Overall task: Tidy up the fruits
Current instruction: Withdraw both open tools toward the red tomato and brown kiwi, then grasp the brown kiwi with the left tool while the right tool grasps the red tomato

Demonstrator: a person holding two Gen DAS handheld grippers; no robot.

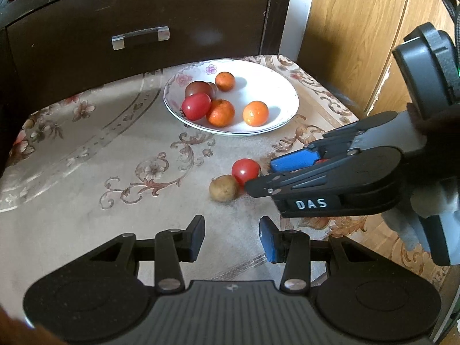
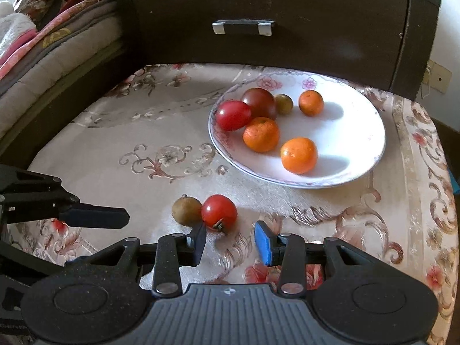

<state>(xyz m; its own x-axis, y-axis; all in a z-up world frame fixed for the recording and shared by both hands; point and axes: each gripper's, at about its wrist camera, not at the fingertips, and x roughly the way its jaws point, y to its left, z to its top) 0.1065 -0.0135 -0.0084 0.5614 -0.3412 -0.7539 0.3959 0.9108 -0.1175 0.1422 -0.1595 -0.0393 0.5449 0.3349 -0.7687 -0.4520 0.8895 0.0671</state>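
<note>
Fruits are what you are gathering, and most already sit on the white plate [image 2: 356, 155], which rests on a floral tablecloth [image 2: 115, 172] in front of a dark cabinet drawer [image 2: 258, 17]. On the plate lie three small oranges [image 2: 299, 155], a red tomato [image 2: 233, 115], a darker tomato [image 2: 260, 102] and a small greenish fruit [image 2: 284, 104], clustered toward the plate's left side, likely because each was set down where the reach was shortest.

Two pieces are not yet collected: a loose red tomato [image 2: 219, 212] and a brown round fruit [image 2: 186, 210]. They touch each other on the cloth, just in front of the plate's near rim.

Your right gripper [image 2: 230, 243] sits low, just short of the loose tomato, jaws parted wide and empty, its left finger touching or nearly touching the pair. That spread looks chosen to pass around the tomato, which seems the next pick.

Your left gripper [image 1: 232, 237] hovers farther from the plate, also open wide and holding nothing, apparently waiting its turn.

Because the two loose pieces touch, closing on one may roll the other.
</note>
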